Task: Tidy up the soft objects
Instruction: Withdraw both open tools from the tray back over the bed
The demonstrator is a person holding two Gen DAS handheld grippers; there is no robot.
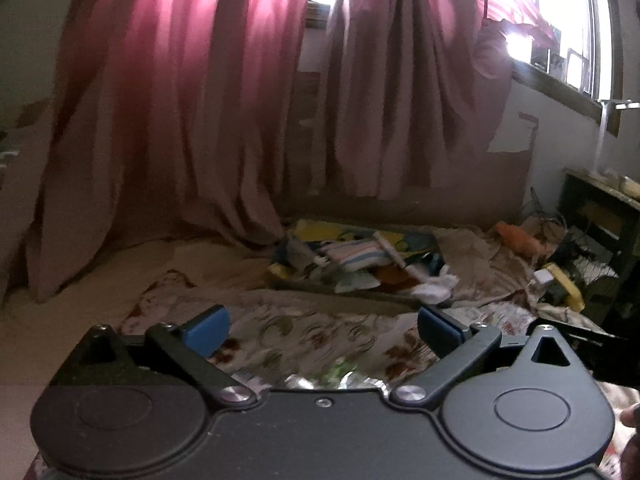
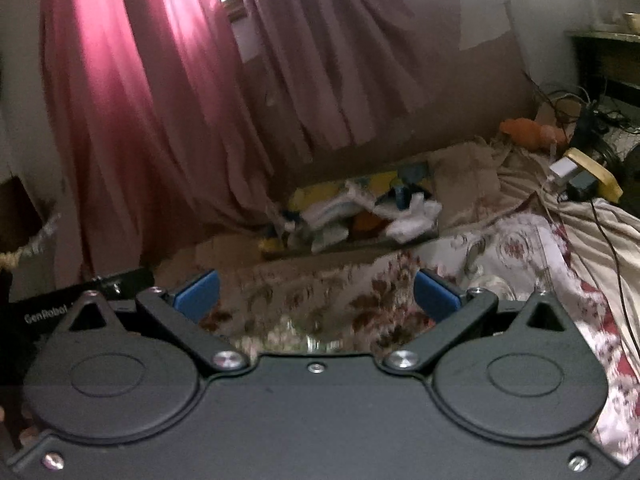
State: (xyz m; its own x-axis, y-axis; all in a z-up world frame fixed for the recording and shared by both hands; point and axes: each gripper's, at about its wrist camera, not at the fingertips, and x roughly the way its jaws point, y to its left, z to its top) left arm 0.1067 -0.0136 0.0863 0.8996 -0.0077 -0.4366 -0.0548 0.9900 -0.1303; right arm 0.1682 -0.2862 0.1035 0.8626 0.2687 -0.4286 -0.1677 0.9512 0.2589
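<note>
Your left gripper (image 1: 322,330) and right gripper (image 2: 316,294) both had jaws spread wide, gripping nothing. The pile of soft objects (image 1: 360,264) lay well ahead of both jaws, slightly right of centre, on the floral bedsheet (image 2: 340,300) that passed beneath them.

Open floral bedspread (image 1: 304,332) lies ahead, bounded by the clothes pile (image 1: 360,260) and the hanging curtains (image 1: 180,120).

Heap of soft objects (image 2: 360,212) blurred; orange item (image 2: 528,132) indistinct
</note>
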